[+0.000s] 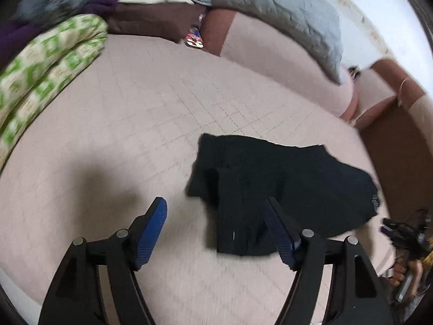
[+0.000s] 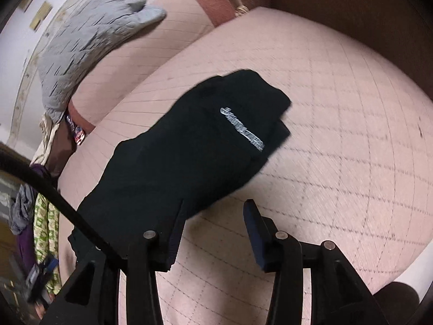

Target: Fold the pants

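Observation:
The black pants (image 1: pixel 281 187) lie folded into a compact bundle on the pink quilted bed (image 1: pixel 121 124). In the right wrist view the pants (image 2: pixel 186 162) show a silver logo (image 2: pixel 242 130) on top. My left gripper (image 1: pixel 216 208) is open and empty, held above the bed with its right finger over the near left part of the bundle. My right gripper (image 2: pixel 213 211) is open and empty, its left finger over the bundle's near edge.
A green and white patterned blanket (image 1: pixel 46 65) and purple and grey clothes (image 1: pixel 67 2) lie at the bed's far left. A grey quilted blanket (image 1: pixel 284 13) drapes over pink bolsters (image 1: pixel 270 62) along the wall. The brown bed frame (image 1: pixel 400 146) runs at right.

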Demonstrator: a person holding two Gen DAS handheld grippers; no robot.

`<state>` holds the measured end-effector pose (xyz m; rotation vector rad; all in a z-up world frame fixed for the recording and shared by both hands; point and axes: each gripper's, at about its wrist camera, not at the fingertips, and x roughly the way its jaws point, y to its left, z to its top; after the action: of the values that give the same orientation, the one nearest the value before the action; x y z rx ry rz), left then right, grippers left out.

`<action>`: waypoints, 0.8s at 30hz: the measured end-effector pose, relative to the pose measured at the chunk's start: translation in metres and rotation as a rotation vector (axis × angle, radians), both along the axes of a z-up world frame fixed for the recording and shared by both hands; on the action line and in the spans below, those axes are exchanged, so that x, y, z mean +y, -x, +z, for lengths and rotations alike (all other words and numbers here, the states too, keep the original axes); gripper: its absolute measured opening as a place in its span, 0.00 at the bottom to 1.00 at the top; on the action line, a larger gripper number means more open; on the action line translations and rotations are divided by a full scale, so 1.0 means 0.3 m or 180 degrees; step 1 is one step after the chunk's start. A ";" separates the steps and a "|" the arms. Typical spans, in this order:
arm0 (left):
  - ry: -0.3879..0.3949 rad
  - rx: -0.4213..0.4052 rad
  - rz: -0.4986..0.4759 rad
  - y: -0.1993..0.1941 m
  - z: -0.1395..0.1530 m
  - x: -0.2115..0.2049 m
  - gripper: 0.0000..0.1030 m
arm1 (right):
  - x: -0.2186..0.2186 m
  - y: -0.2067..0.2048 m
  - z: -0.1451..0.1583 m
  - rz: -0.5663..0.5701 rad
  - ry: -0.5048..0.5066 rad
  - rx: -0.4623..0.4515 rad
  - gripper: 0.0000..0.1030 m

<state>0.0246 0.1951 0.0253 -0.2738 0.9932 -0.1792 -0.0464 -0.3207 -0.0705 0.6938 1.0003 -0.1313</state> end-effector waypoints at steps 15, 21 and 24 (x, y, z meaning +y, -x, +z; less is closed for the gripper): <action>-0.0606 -0.0005 -0.0351 -0.140 -0.012 -0.192 0.14 | -0.091 -0.035 0.034 -0.0042 0.0291 -0.0085 0.47; -0.0477 -0.0236 -0.0211 -0.239 0.094 -0.182 0.14 | -0.124 -0.092 0.033 -0.0063 0.0341 -0.0140 0.47; -0.0520 -0.0188 -0.0141 -0.316 0.070 -0.184 0.14 | -0.143 -0.120 0.023 -0.0118 0.0362 -0.0115 0.47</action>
<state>0.1194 0.1399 0.0464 -0.0967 0.9500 -0.1447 -0.0102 -0.3638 -0.0635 0.6090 0.9383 -0.2059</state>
